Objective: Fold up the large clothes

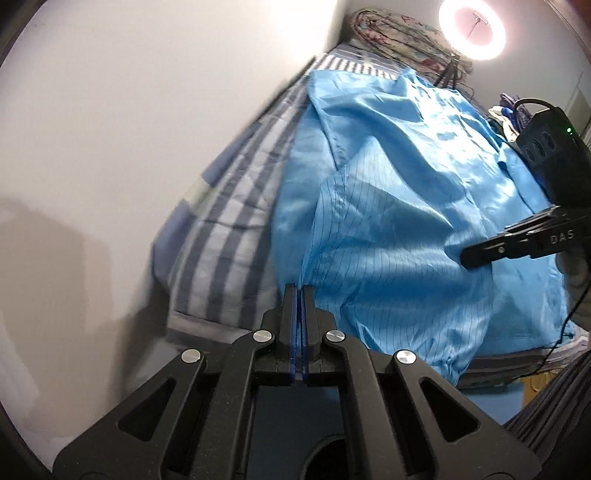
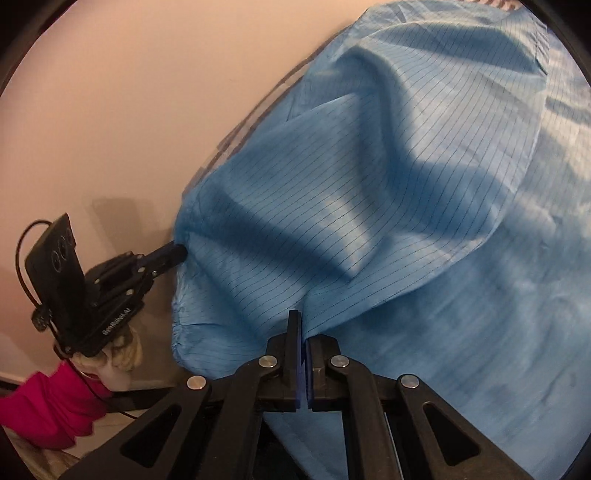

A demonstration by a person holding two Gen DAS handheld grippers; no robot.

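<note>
A large light-blue garment point(image 1: 399, 206) with thin dark pinstripes lies spread over a striped bed. My left gripper point(image 1: 300, 291) is shut, and a pleat of the blue fabric runs into its tips. In the right wrist view the left gripper point(image 2: 181, 253) pinches the garment's gathered edge at the left. My right gripper point(image 2: 302, 325) is shut on a fold of the same garment point(image 2: 388, 192), which rises in a ridge between the two grips. The right gripper point(image 1: 469, 258) also shows at the right of the left wrist view, its tips in the fabric.
The bed has a blue-and-grey striped sheet point(image 1: 236, 236) against a pale wall point(image 1: 129, 129). A ring light point(image 1: 472, 27) glows at the far end above a floral bundle point(image 1: 391, 33). A hand in a pink sleeve point(image 2: 55, 402) holds the left gripper.
</note>
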